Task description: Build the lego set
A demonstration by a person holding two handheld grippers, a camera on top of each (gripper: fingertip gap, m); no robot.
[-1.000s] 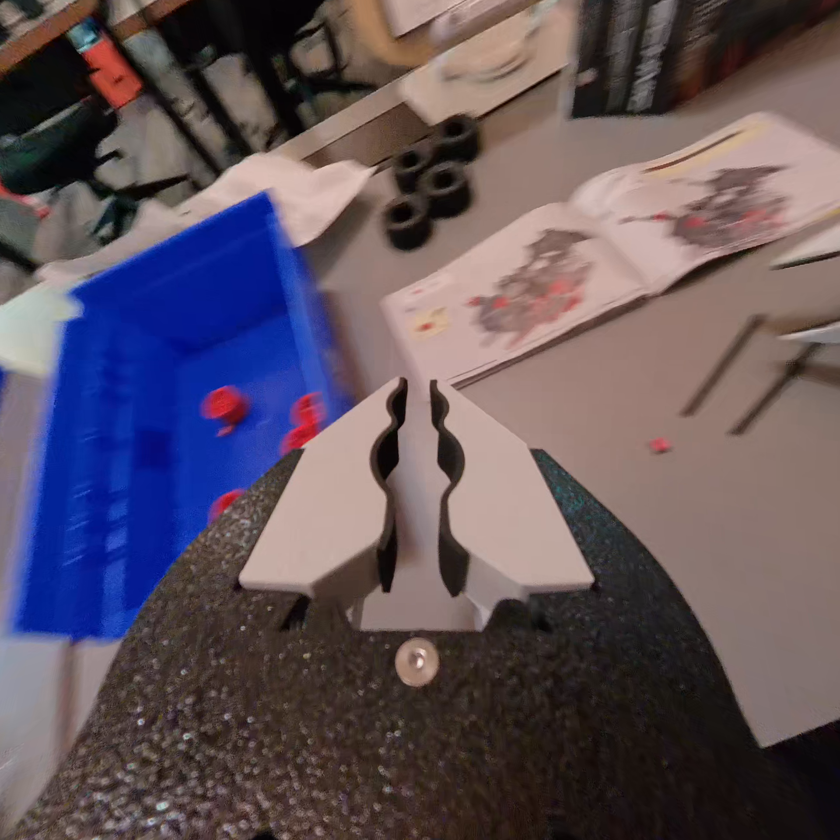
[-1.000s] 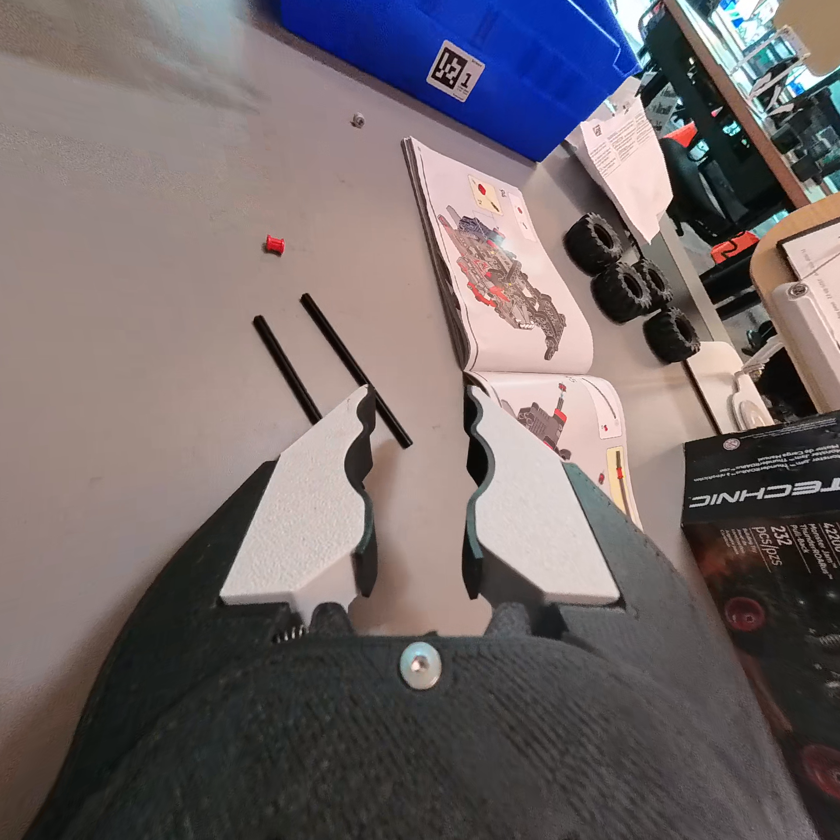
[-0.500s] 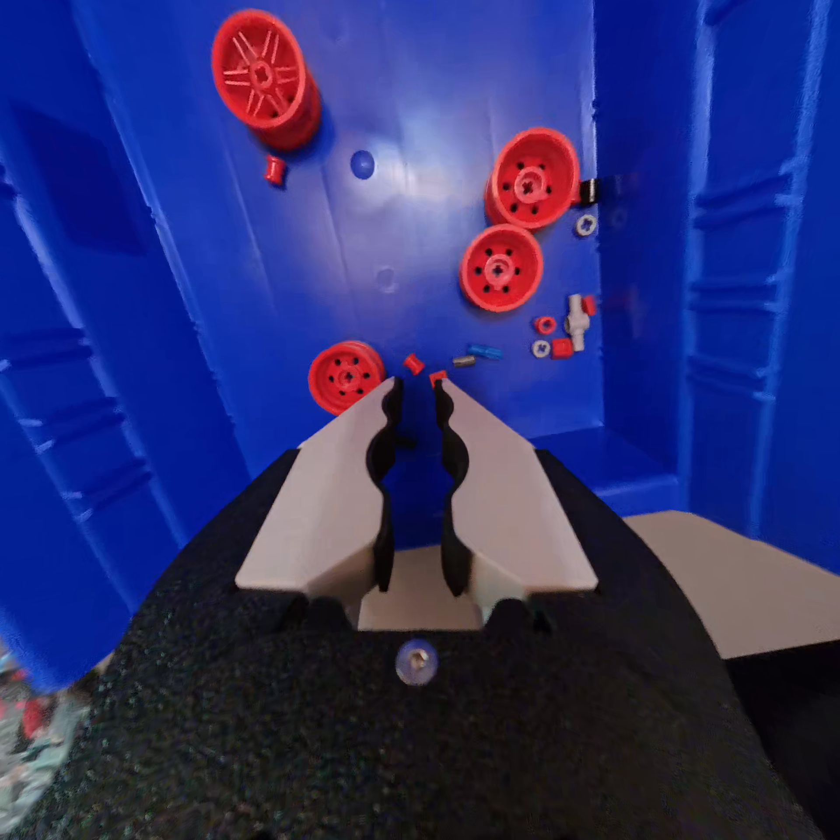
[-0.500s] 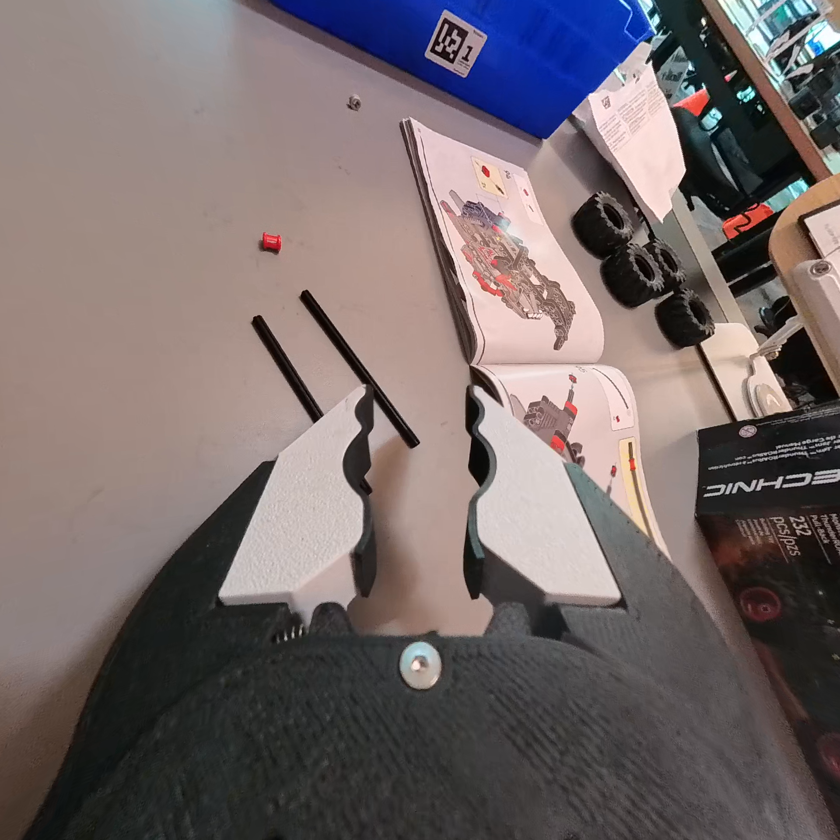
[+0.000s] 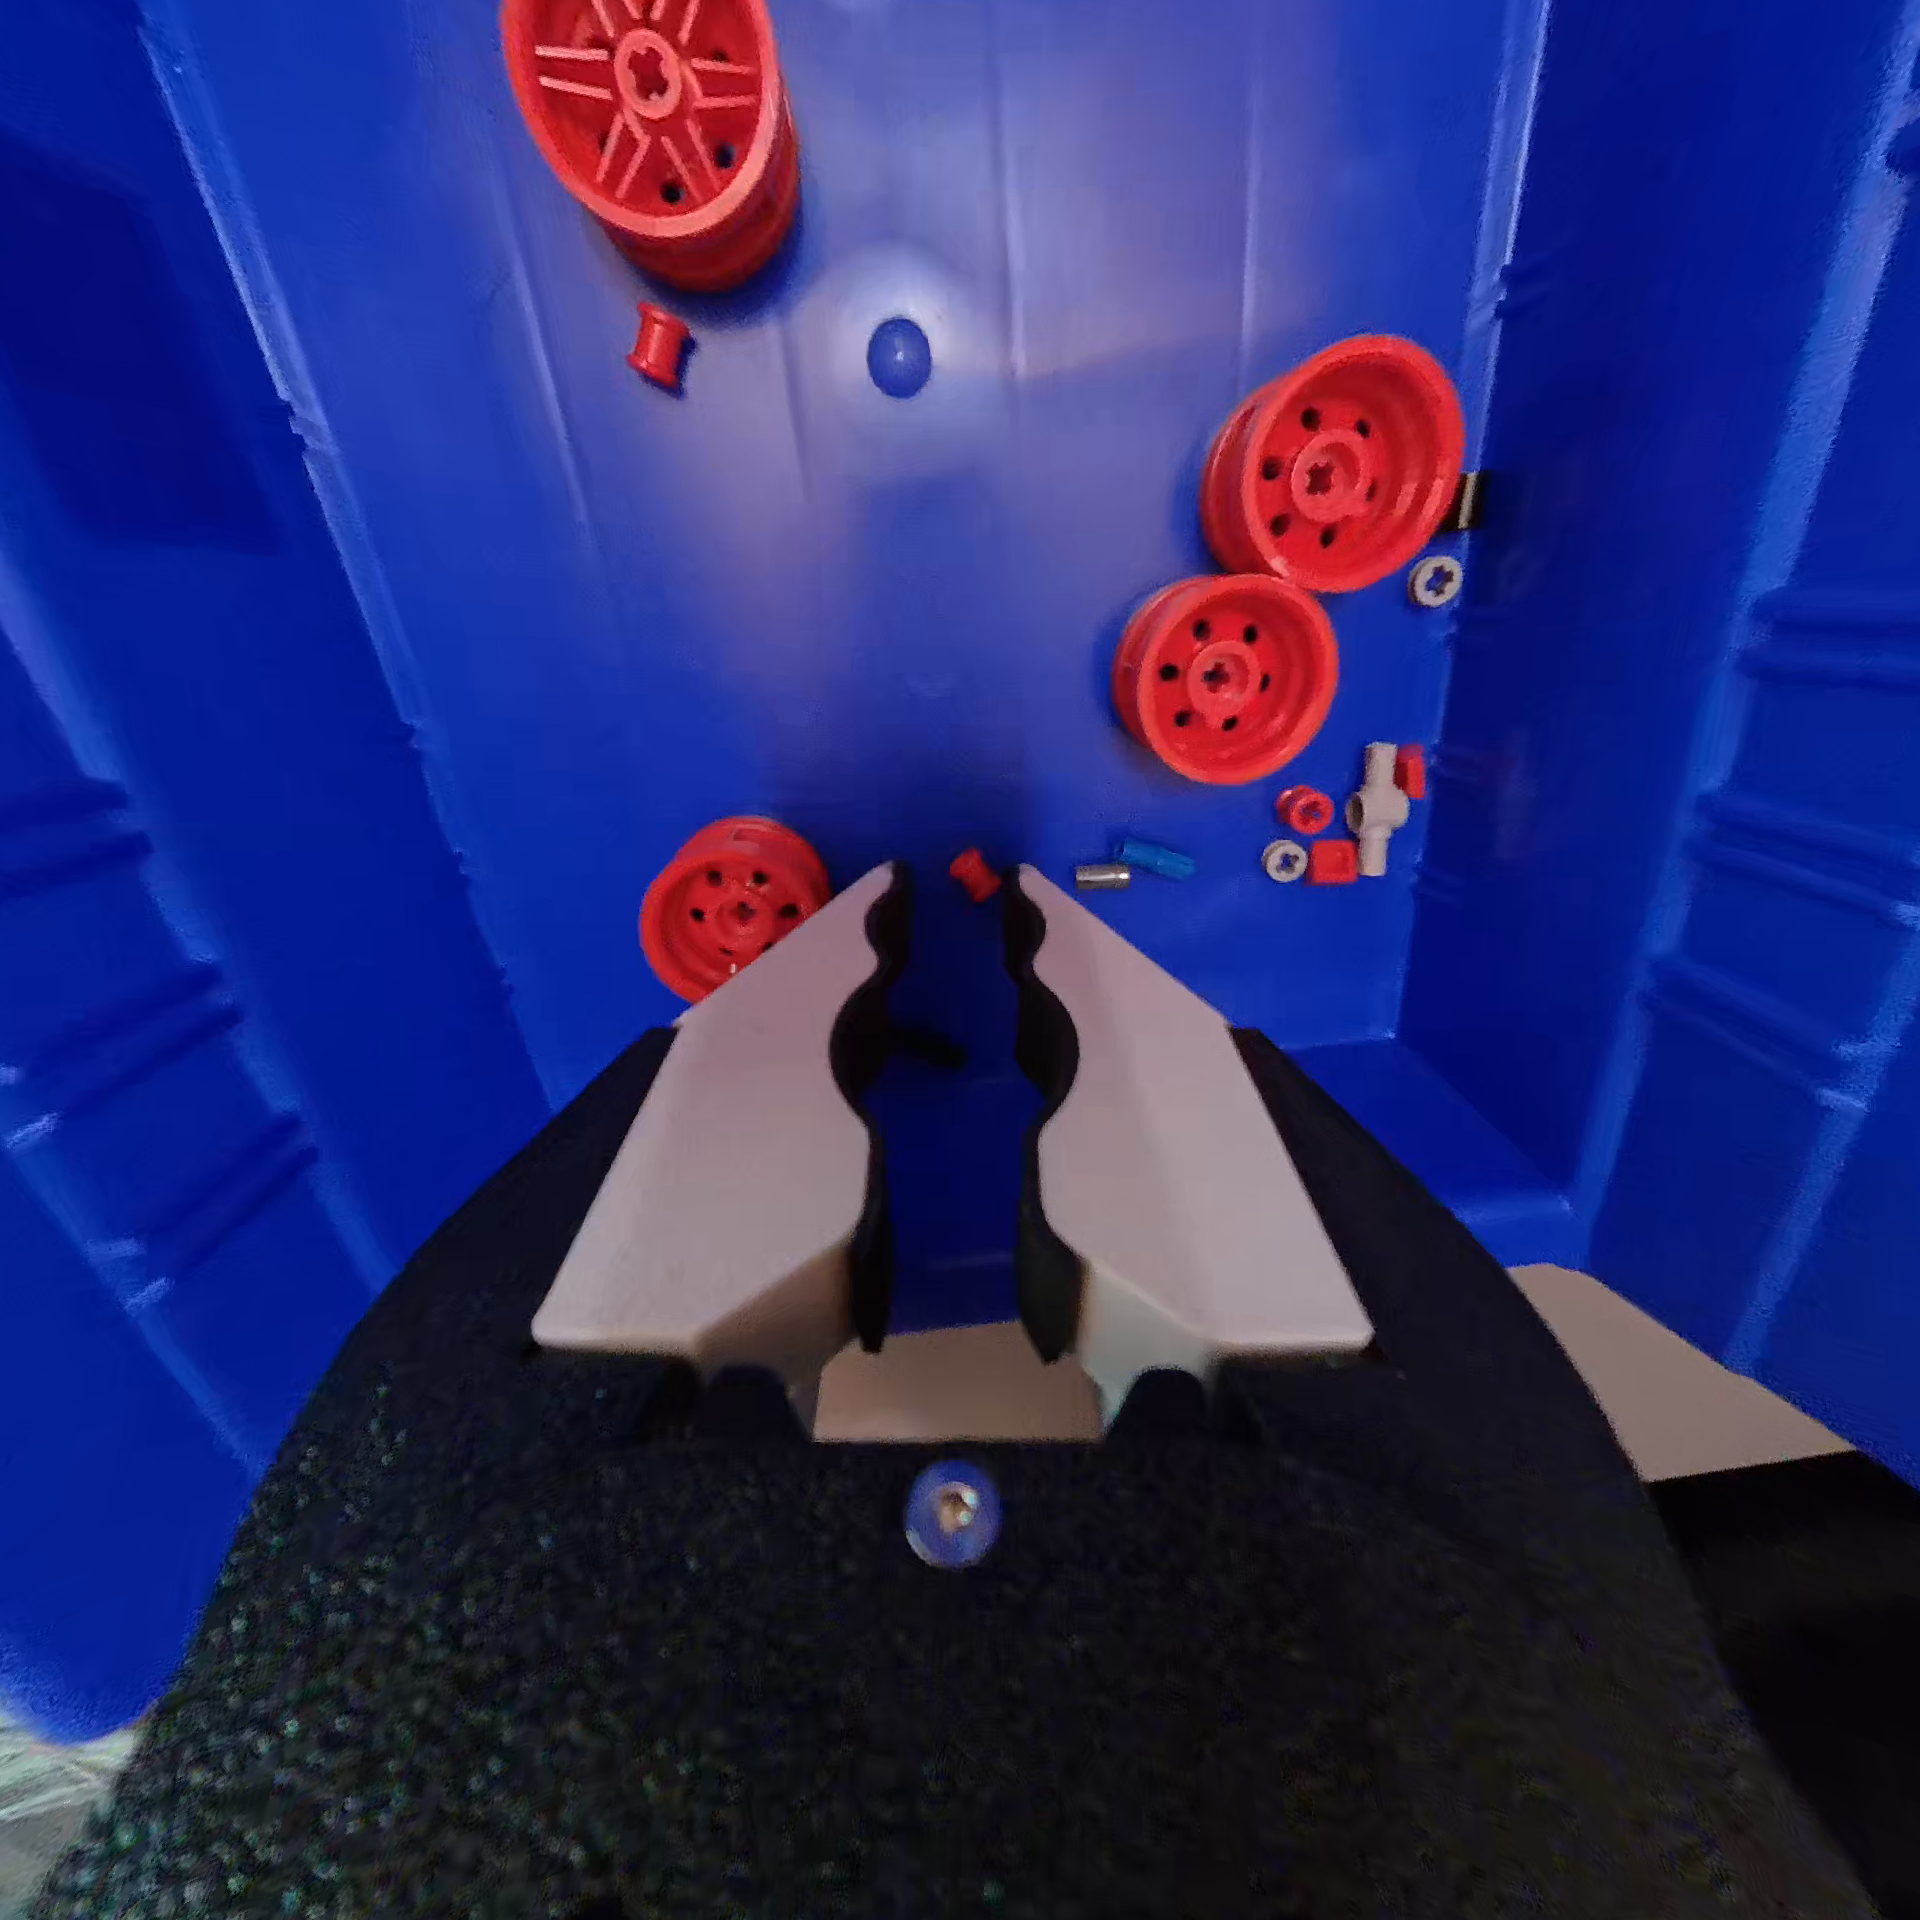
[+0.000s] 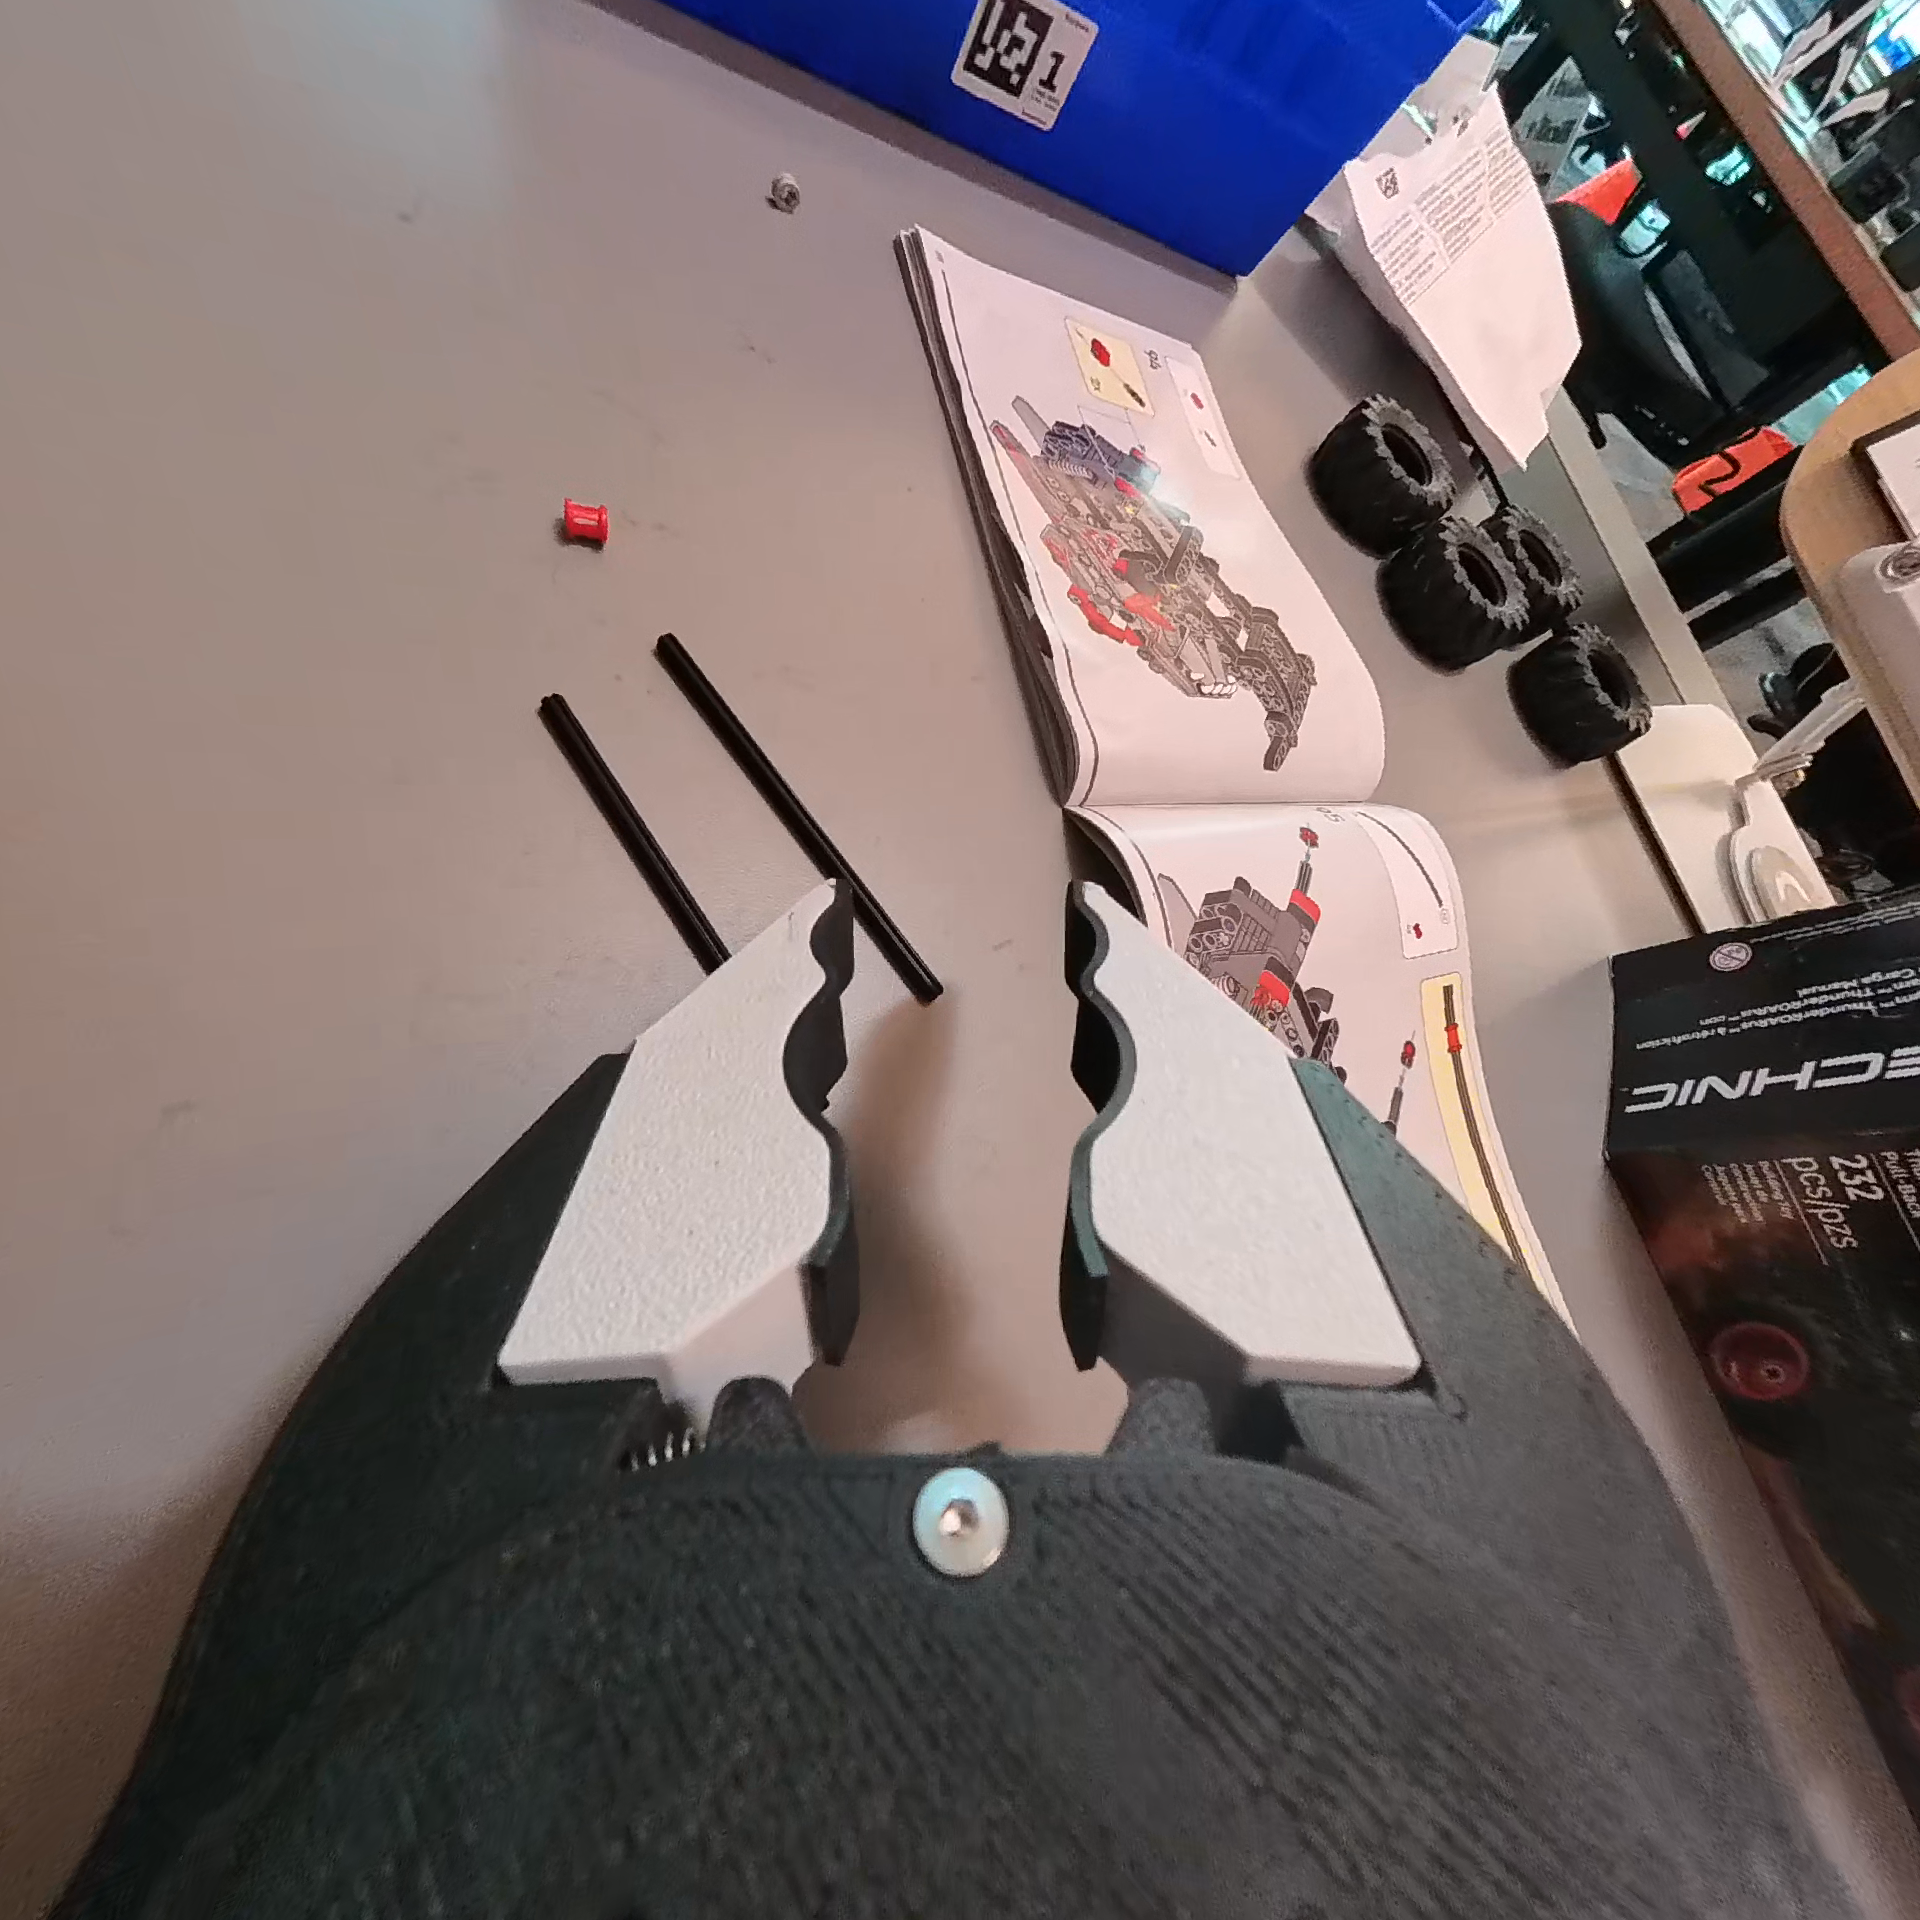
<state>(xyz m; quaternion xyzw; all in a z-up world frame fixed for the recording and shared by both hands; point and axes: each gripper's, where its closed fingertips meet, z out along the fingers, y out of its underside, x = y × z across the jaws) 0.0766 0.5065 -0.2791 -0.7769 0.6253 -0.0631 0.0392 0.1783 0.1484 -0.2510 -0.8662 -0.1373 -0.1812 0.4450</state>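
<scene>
Reached into the blue bin (image 5: 312, 644) with the left hand-held gripper (image 5: 956, 883), jaws parted by a narrow gap and holding nothing. Hovered with the fingertips flanking a small red bushing (image 5: 974, 873) on the bin floor, not visibly touching it. Found a red wheel hub (image 5: 732, 904) just left of that bushing, partly behind the left finger. Found two more red hubs (image 5: 1226, 675) (image 5: 1335, 462) up and to the right of the bushing, close together, and a fourth, spoked one (image 5: 649, 125) far above it near the top wall. Noted a second red bushing (image 5: 658, 348) just below the spoked hub. Saw a scatter of tiny parts right of the central bushing: a grey pin (image 5: 1101, 878), a blue pin (image 5: 1153, 857), a white connector (image 5: 1377, 805) and small red and grey rings beside it. Held the right hand-held gripper (image 6: 961, 914) low over the grey surface (image 6: 260, 416), jaws wide apart and empty. Lay two black axles (image 6: 634, 831) (image 6: 795, 816) side by side just beyond its left finger, the nearer ends partly hidden by it. Rested a lone red bushing (image 6: 585, 520) beyond the axles. Spread the open instruction booklet (image 6: 1143, 582) right of the axles, with four black tyres (image 6: 1455, 582) beyond it, a dark set box (image 6: 1766, 1195) at the right edge, and the blue bin (image 6: 1195, 125) at the far end of the surface.
</scene>
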